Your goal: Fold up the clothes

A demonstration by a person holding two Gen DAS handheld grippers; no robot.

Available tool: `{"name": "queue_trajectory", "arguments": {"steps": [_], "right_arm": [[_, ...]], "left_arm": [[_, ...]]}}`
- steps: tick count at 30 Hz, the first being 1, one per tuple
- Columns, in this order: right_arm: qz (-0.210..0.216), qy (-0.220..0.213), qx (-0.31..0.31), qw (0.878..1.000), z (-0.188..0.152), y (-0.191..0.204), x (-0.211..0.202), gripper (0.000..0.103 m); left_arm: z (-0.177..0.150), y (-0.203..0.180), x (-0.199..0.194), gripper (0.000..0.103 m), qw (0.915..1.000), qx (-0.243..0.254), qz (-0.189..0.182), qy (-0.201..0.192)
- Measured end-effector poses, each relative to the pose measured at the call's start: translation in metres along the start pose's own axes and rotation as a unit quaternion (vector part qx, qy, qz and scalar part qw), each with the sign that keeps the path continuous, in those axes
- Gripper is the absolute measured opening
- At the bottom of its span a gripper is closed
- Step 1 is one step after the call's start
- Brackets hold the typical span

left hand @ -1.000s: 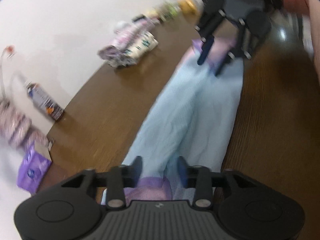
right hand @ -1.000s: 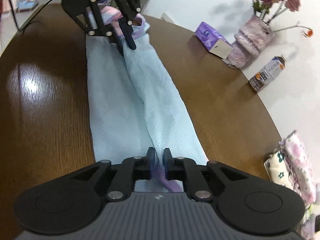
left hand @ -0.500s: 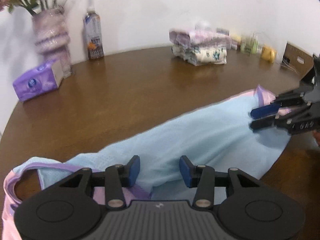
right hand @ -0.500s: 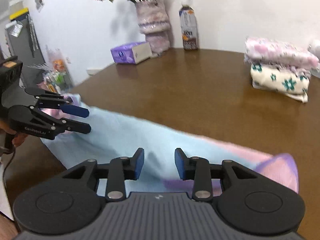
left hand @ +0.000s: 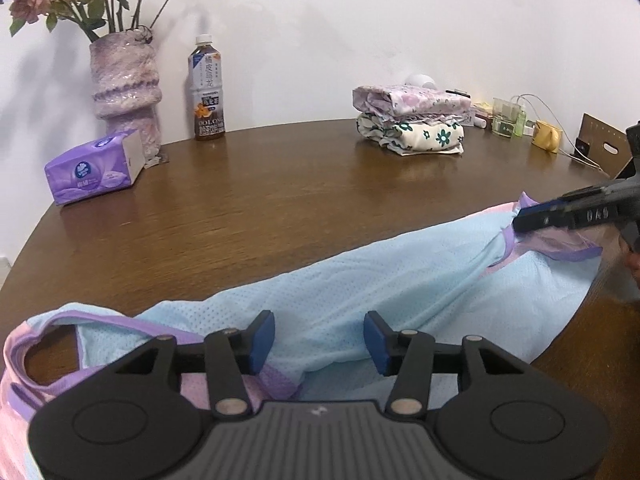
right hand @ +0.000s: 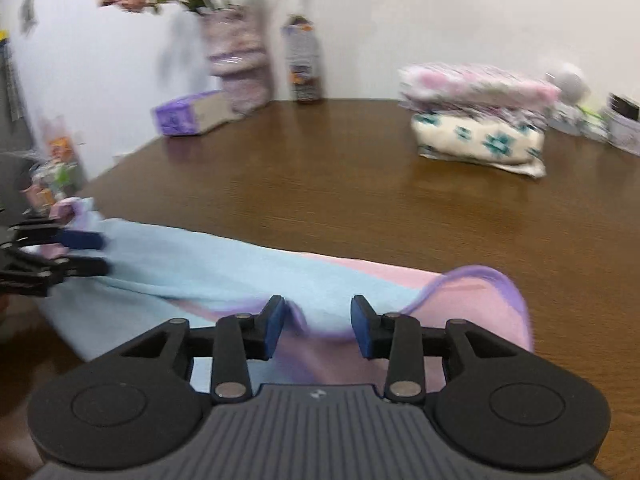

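The light-blue garment [left hand: 360, 288], being left lengthwise on the table [left hand: 280, 200] near the tissue box [left hand: 94, 170], is being released: left gripper [left hand: 319, 338] opening, right gripper [right hand: 316, 326] already unclenched, the fold apparently being finished.

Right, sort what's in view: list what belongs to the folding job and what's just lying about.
Job in hand:
light blue garment
folded clothes stack
left tool, opening
right tool, open

Lying about:
vase of flowers
drink bottle
tissue pack

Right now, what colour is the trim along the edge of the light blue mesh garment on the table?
Purple trim, clearest in the left wrist view.
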State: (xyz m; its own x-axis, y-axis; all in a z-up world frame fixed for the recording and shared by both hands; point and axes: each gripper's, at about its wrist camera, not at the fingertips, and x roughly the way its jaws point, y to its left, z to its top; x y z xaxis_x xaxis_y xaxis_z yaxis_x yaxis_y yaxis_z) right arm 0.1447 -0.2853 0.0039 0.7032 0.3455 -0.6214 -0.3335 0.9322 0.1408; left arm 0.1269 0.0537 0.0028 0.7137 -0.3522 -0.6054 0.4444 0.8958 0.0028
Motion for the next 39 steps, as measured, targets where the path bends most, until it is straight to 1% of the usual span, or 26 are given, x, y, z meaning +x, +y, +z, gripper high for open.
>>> {"name": "queue_trajectory", "arguments": {"steps": [2,4,7,12,14,15,22,23,26,29,31,32,33,34,36,38,39], "right_arm": [[-0.009,-0.008,0.014,1.000,0.002,-0.009,-0.003,0.035],[-0.022,-0.026,0.031,0.999,0.005,-0.018,-0.012,0.035],[-0.053,-0.036,0.055,0.996,0.009,-0.032,-0.020,0.035],[-0.069,-0.011,0.093,0.993,0.008,-0.050,-0.009,0.035],[-0.065,-0.008,0.104,0.992,0.007,-0.055,-0.004,0.019],[-0.064,-0.011,0.109,0.992,0.006,-0.057,-0.002,0.003],[-0.054,-0.038,0.125,0.990,0.010,-0.064,0.000,0.003],[-0.052,-0.043,0.127,0.990,0.011,-0.065,0.000,0.003],[-0.057,-0.032,0.128,0.990,0.010,-0.066,0.004,0.003],[-0.061,-0.022,0.130,0.989,0.009,-0.066,0.005,0.005],[-0.065,-0.033,0.129,0.989,0.010,-0.061,-0.004,0.017],[-0.067,-0.039,0.126,0.989,0.011,-0.058,-0.009,0.021],[-0.069,-0.045,0.119,0.990,0.011,-0.052,-0.015,0.028],[-0.069,-0.051,0.110,0.990,0.012,-0.046,-0.021,0.033],[-0.052,-0.056,0.084,0.994,0.012,-0.028,-0.027,0.034],[-0.020,-0.045,0.046,0.998,0.011,-0.007,-0.023,0.036],[-0.014,-0.035,0.032,0.999,0.010,0.000,-0.018,0.038]], "left_arm": [[0.000,0.000,0.000,0.049,1.0000,-0.002,0.002,-0.001],[0.000,-0.001,0.000,0.050,1.0000,-0.001,0.004,-0.001],[0.000,-0.002,0.000,0.051,1.0000,0.001,0.006,-0.001],[0.000,0.000,0.000,0.052,1.0000,-0.003,0.003,-0.003],[-0.001,0.001,0.000,0.052,1.0000,-0.004,0.003,-0.004],[-0.001,0.001,0.000,0.052,1.0000,-0.004,0.003,-0.005],[-0.002,0.003,-0.001,0.052,0.9999,-0.010,0.005,-0.007],[-0.002,0.002,-0.001,0.053,0.9999,-0.008,0.006,-0.006],[-0.002,0.000,-0.003,0.055,0.9999,-0.004,0.010,-0.008],[-0.003,-0.001,-0.009,0.055,0.9997,-0.006,0.017,-0.016],[-0.004,0.000,-0.014,0.055,0.9995,-0.011,0.021,-0.020],[-0.005,0.001,-0.016,0.055,0.9995,-0.014,0.023,-0.019],[-0.006,0.002,-0.015,0.055,0.9995,-0.014,0.022,-0.016],[-0.006,0.001,-0.015,0.055,0.9996,-0.012,0.024,-0.013],[-0.006,0.001,-0.016,0.055,0.9995,-0.008,0.028,-0.008],[-0.003,0.003,-0.028,0.055,0.9994,-0.003,0.027,-0.023],[-0.001,0.006,-0.039,0.055,0.9990,0.001,0.029,-0.033]]}}
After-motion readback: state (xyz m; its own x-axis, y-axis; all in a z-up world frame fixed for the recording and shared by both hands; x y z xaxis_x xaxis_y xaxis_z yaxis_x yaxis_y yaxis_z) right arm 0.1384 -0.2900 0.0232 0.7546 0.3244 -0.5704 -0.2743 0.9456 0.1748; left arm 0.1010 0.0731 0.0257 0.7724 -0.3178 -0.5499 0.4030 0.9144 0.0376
